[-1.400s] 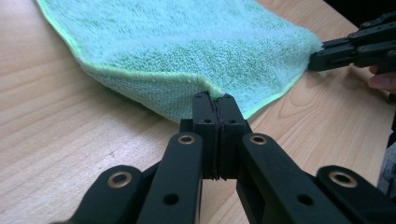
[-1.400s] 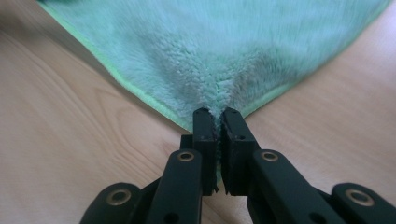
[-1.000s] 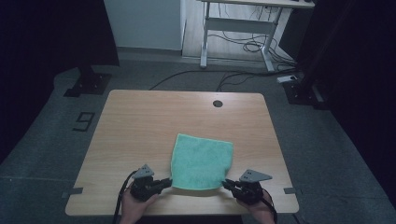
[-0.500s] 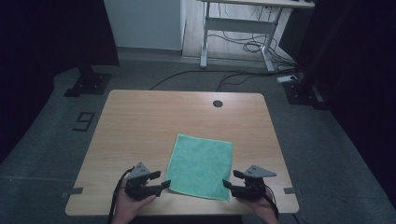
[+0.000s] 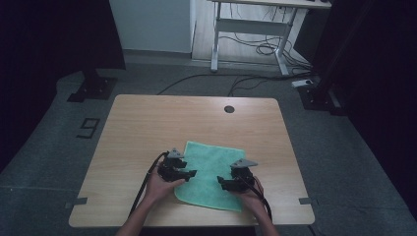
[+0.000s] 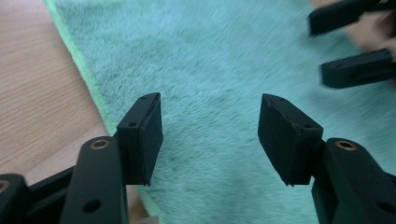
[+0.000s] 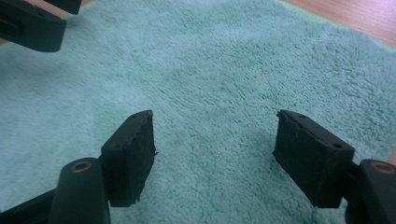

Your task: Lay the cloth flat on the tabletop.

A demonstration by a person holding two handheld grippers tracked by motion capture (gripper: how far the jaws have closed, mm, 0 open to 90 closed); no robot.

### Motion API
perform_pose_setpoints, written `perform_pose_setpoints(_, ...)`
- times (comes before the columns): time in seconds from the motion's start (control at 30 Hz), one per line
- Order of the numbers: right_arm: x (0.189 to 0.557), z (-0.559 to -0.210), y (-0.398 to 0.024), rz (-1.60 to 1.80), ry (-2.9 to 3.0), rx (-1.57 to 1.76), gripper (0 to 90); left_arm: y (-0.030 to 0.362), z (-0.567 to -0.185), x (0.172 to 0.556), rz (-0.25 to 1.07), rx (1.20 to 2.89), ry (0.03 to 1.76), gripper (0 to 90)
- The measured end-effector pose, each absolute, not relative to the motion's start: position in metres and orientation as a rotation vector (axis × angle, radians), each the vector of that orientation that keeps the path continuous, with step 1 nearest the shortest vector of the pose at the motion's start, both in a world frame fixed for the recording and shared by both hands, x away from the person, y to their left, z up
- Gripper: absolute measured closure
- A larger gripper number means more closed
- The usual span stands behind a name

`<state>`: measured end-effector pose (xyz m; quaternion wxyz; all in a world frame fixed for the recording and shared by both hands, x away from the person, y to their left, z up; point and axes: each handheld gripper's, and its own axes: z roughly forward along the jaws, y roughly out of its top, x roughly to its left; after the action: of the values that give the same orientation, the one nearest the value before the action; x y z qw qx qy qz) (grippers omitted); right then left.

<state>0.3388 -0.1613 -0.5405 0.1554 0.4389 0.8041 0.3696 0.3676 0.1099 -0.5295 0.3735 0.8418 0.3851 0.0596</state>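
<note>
High view: both tongs agape over green towel.

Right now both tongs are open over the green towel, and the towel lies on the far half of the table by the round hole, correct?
Not quite. Left tongs and right tongs are open over the green towel, having just opened with nothing between them, but the high view shows the towel on the table's near half, away from the round hole.
</note>
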Motion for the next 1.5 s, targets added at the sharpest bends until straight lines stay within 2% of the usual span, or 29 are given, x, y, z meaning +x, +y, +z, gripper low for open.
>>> perform_pose_setpoints(0.17,0.34,-0.544,-0.165,1.053,2.3,1.281,28.2,0.107,-0.537,0.366,0.152,2.17,0.971,42.8)
perform_pose_setpoints(0.8,0.34,-0.548,-0.165,1.045,2.295,1.263,29.3,0.108,-0.54,0.358,0.182,2.162,0.99,43.0)
perform_pose_setpoints(1.3,0.375,-0.55,-0.164,1.081,2.31,1.214,30.3,0.116,-0.54,0.353,0.199,2.136,1.041,43.2)
perform_pose_setpoints(1.5,0.374,-0.552,-0.167,1.111,2.299,1.202,30.5,0.119,-0.541,0.357,0.182,2.115,1.043,43.4)
